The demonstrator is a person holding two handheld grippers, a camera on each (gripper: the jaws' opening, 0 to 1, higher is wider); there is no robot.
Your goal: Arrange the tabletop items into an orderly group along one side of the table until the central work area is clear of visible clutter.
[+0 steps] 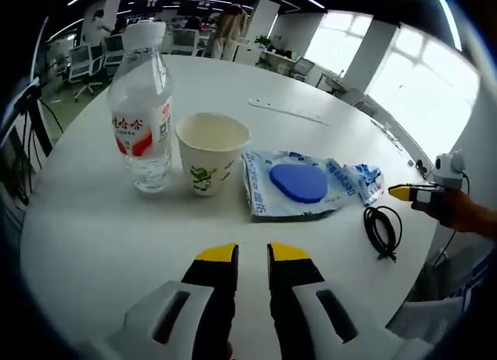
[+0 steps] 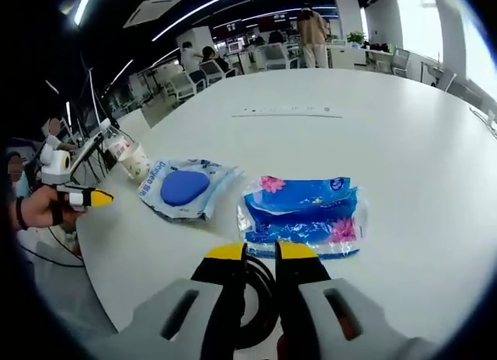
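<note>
Place: open-plan office | signs — desk chairs [image 1: 81,64], monitors [image 1: 116,43], ceiling strip lights [image 2: 194,22]

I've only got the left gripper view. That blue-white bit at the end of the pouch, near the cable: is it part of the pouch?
Observer: No. It's a separate blue packet with pink flowers, lying apart from the pouch.
Operator: What's the right hand-held gripper doing?
Observer: The right hand-held gripper is over the black cable, pointing at the packet. Its jaws are nearly together with nothing between them.
</note>
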